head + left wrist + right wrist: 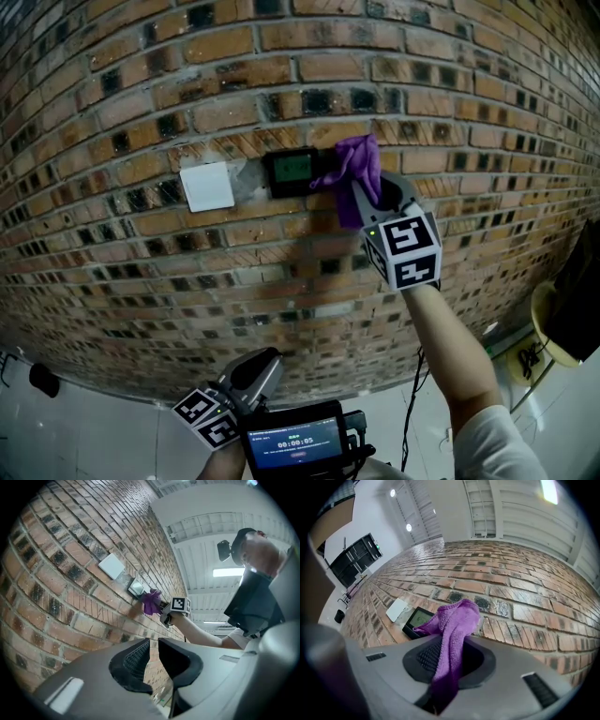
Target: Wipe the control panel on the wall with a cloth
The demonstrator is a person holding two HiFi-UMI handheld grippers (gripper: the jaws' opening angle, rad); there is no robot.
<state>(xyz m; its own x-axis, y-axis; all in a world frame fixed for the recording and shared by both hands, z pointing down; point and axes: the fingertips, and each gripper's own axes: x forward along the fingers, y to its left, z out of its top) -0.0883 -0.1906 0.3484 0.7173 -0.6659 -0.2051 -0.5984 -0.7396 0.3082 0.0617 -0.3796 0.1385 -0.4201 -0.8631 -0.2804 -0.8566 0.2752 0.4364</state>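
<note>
Lowest in the head view, the left gripper [261,364] hangs idle beside a small timer screen [293,445], its jaws a narrow gap apart with nothing between them. Up at centre frame, the right gripper [377,192] is clamped on a purple cloth [354,173], whose bunched end lies against the brick wall [141,112] over the right edge of the dark control panel [291,171]. A white switch plate [207,186] sits just left of the panel. The cloth looks light, soft and limp, so it will likely fold under pressure. Gripping close behind the bunch, as here, should keep a firm pad for wiping.
</note>
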